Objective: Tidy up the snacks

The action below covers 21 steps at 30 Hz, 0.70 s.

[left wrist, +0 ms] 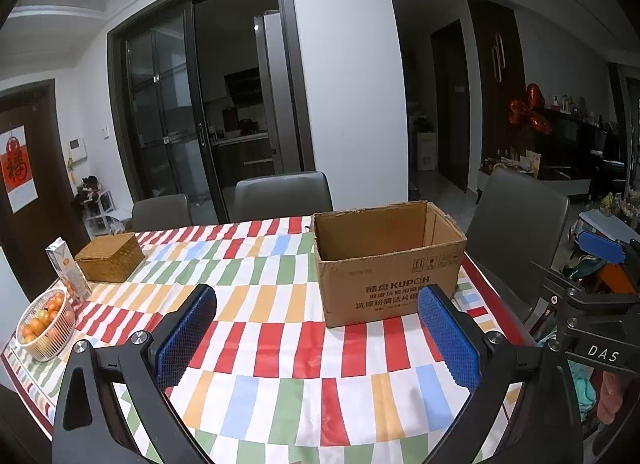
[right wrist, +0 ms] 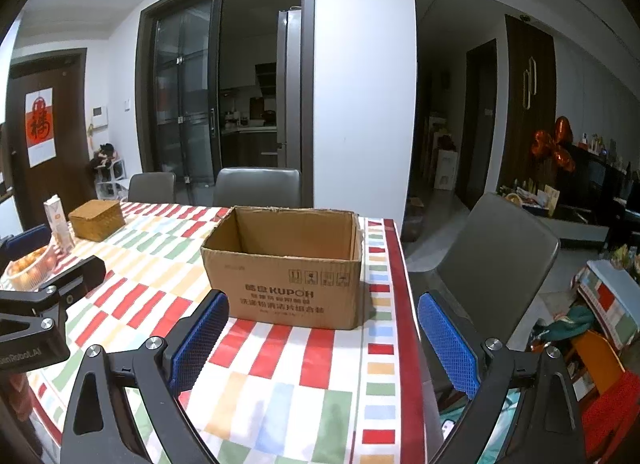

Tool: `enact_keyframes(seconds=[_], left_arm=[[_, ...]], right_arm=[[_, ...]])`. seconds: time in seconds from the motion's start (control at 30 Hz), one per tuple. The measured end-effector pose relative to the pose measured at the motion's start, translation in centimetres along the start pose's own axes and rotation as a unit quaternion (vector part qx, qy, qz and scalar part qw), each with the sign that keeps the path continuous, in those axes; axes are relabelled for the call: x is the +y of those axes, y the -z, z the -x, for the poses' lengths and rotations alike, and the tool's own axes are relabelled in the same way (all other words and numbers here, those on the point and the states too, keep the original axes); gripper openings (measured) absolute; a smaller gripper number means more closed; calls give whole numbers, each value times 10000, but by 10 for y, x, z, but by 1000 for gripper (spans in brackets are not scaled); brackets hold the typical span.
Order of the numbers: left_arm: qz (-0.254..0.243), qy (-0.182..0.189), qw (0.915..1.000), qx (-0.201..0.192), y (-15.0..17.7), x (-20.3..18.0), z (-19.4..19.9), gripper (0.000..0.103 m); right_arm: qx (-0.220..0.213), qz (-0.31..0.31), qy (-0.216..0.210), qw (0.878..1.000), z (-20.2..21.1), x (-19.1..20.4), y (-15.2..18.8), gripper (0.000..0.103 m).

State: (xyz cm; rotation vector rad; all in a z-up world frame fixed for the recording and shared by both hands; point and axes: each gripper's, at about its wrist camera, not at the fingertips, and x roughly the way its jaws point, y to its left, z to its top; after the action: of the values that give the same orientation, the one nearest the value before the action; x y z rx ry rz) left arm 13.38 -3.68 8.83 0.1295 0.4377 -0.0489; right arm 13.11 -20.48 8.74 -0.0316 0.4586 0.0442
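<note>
An open brown cardboard box point(left wrist: 390, 264) stands on the table with the striped cloth point(left wrist: 260, 288), near its right edge; it also shows in the right wrist view point(right wrist: 286, 268). What I see of its inside is bare. My left gripper point(left wrist: 316, 312) is open and empty, above the cloth, short of the box. My right gripper point(right wrist: 322, 318) is open and empty, just before the box's front right corner. The right gripper's body point(left wrist: 600, 304) shows at the right of the left wrist view. No snacks are visible on the table.
At the table's left stand a woven lidded basket point(left wrist: 110, 257), a drink carton point(left wrist: 68, 272) and a wire bowl of oranges point(left wrist: 44, 324). Grey chairs point(left wrist: 282, 194) stand behind the table and at its right side point(right wrist: 492, 264). Clutter lies on the floor at the right.
</note>
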Motion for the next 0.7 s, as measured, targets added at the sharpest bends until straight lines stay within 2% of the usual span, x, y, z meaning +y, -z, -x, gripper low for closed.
enact_keyframes(seconds=[0.7], left_arm=[[-33,-90,9997,-224,-3,-2,12,103]], right_arm=[[-84,-56,-6,9999,13,-1,1,96]])
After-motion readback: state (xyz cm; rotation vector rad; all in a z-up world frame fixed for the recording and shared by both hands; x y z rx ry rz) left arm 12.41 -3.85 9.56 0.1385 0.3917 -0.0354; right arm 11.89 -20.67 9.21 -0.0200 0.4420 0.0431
